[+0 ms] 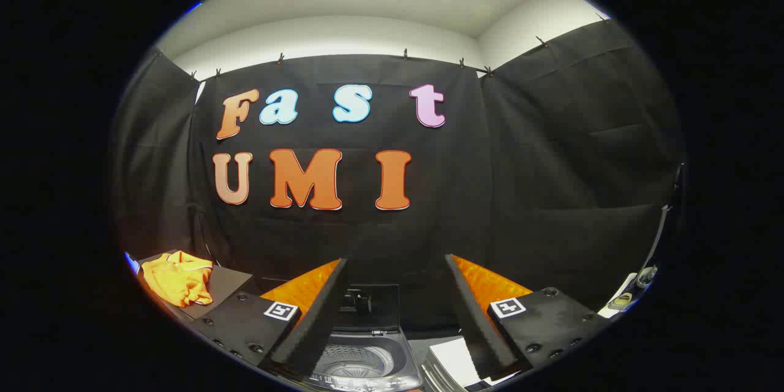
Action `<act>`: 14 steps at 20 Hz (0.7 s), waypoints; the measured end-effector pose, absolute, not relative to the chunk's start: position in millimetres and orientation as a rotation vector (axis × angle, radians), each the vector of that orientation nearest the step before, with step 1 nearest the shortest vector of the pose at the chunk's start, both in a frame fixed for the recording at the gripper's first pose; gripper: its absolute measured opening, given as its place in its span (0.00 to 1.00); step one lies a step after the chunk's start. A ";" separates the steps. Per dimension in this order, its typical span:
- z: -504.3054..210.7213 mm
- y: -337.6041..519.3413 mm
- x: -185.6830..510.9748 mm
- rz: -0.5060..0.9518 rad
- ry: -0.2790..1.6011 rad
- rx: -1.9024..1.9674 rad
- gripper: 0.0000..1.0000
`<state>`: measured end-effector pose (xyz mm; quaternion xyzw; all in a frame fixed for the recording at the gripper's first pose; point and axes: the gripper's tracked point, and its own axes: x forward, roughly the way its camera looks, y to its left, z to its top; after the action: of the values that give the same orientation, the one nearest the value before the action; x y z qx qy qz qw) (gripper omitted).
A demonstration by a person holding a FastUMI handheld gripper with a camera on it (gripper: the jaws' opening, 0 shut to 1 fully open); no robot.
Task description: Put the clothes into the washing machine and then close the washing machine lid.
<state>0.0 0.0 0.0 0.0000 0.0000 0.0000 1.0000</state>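
A small washing machine (358,355) sits just ahead of my fingers and between them, its lid (372,303) raised upright at the back and its perforated drum (350,362) exposed. A crumpled yellow-orange garment (179,278) lies on a dark board well off to the left of the left finger. My gripper (395,312) is open, fingers spread wide with nothing between them, held above the machine.
A stack of white and grey sheets (450,364) lies right of the machine, by the right finger. Small objects and a cable (634,288) sit at the far right on a white surface. Black cloth walls close in behind.
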 end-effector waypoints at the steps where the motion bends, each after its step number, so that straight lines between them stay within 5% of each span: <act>1: -1.2 -0.4 0.2 0.000 0.003 0.001 0.98; 14: -8.3 -5.2 -2.8 -0.004 0.019 0.022 0.98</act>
<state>-2.8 -5.2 -8.3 0.0109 0.0095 -0.0019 0.9999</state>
